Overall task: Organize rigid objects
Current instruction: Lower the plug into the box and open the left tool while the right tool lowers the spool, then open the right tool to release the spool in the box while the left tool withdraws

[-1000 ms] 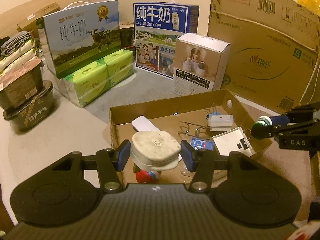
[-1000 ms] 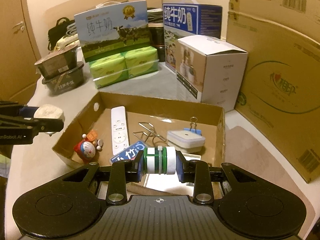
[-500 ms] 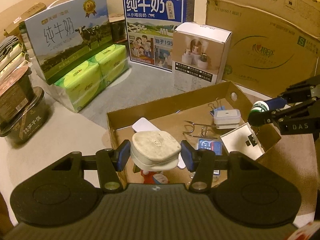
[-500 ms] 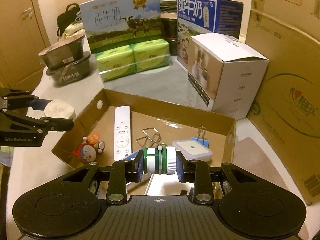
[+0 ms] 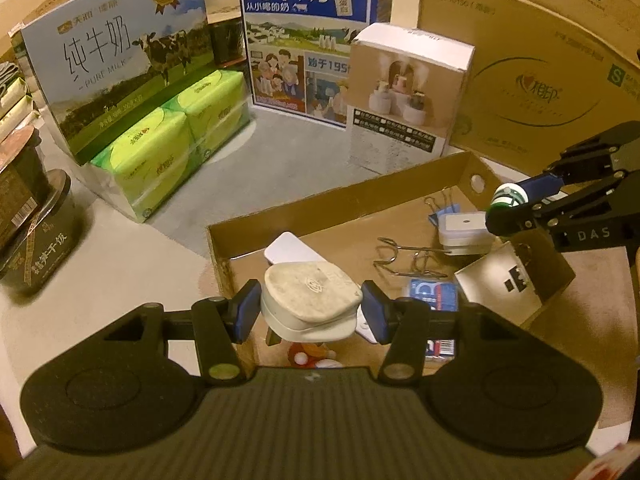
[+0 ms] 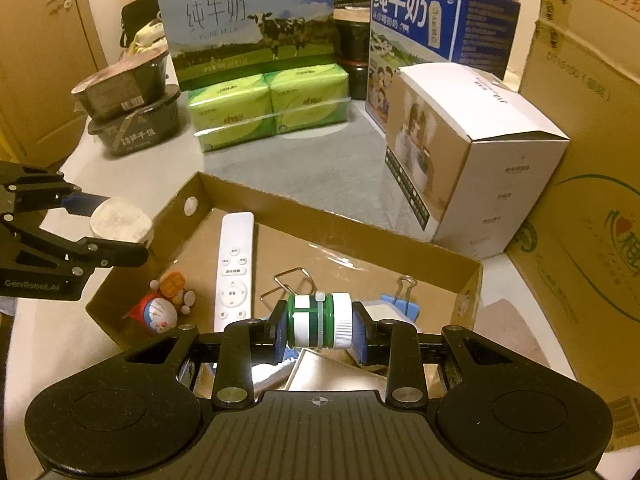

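My left gripper (image 5: 310, 312) is shut on a worn cream-white case (image 5: 310, 304), held over the near left corner of a shallow cardboard tray (image 5: 320, 204). In the right wrist view that case (image 6: 120, 222) hangs just above the tray's left wall (image 6: 176, 212). My right gripper (image 6: 320, 326) is shut on a small green-and-white bottle (image 6: 320, 326), lying sideways between the pads above the tray's near side. The same bottle (image 5: 508, 196) shows end-on at the right of the left wrist view. Inside the tray lie a white remote (image 6: 236, 264), a Doraemon toy (image 6: 160, 312), a wire hook (image 5: 408, 258), a white box with a blue binder clip (image 5: 460, 228) and a blue card (image 5: 430, 292).
Behind the tray stand two milk cartons (image 5: 116, 64) (image 5: 304, 32), green tissue packs (image 5: 172, 148), a white humidifier box (image 5: 408, 92) and a large cardboard box (image 5: 540, 64). Stacked black food bowls (image 6: 132, 120) sit at the left. A white card (image 5: 500, 288) leans in the tray's near right corner.
Both grippers have moved forward over the tray with their loads, so the boxes behind look larger and nearer. Neither grip has changed.
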Demonstrator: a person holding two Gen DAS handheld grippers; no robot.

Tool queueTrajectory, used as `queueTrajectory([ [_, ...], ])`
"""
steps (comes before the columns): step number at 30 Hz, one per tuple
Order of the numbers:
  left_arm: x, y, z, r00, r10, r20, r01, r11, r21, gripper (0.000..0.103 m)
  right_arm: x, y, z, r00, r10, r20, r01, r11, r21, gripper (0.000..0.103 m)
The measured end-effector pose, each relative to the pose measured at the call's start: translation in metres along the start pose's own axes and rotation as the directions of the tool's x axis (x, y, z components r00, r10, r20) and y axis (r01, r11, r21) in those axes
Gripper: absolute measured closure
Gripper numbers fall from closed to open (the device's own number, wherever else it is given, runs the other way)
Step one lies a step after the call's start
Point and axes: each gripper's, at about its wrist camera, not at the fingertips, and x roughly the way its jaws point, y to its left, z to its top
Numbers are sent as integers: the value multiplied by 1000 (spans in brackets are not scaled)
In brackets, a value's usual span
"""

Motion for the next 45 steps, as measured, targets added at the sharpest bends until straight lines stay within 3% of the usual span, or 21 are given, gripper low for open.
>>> queueTrajectory([
  [33,79,23,10,991,13,-136,-7,999,46,51,76,-16,35,995,54,-82,-51,998,39,71],
  [36,77,23,9,993,23,-118,-17,999,51,43,78,-17,36,995,54,-81,-51,998,48,71],
  [45,64,33,13,997,26,-69,-25,1000,18,43,79,-19,40,996,49,-76,-45,997,60,71],
])
